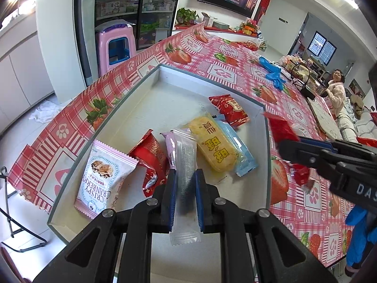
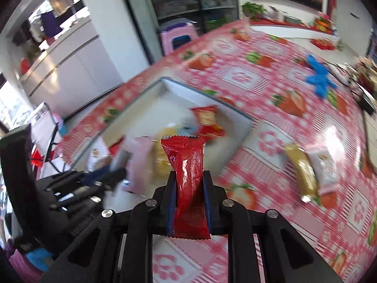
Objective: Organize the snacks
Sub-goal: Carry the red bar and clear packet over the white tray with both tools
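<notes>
A shallow white box [image 1: 150, 80] sits on the strawberry-print tablecloth and holds several snack packs: a Crispy Cranberry pack [image 1: 103, 179], a red pack [image 1: 150, 160], a yellow pack [image 1: 215, 145] and another red pack [image 1: 229, 109]. My left gripper [image 1: 185, 176] hangs over the box's near side, shut on a clear long wrapper [image 1: 186, 184]. My right gripper [image 2: 189, 176] is shut on a red snack pack [image 2: 187, 179] above the cloth, right of the box [image 2: 247, 123]. In the left wrist view the right gripper [image 1: 289, 155] reaches in from the right with that red pack [image 1: 281, 129].
On the cloth right of the box lie a gold pack [image 2: 302, 172] and a white-pink pack [image 2: 326, 171]. Blue gloves [image 1: 273, 73] lie further back. A person [image 1: 338, 89] sits at the table's far end. A pink stool [image 1: 115, 47] stands beyond the table's left edge.
</notes>
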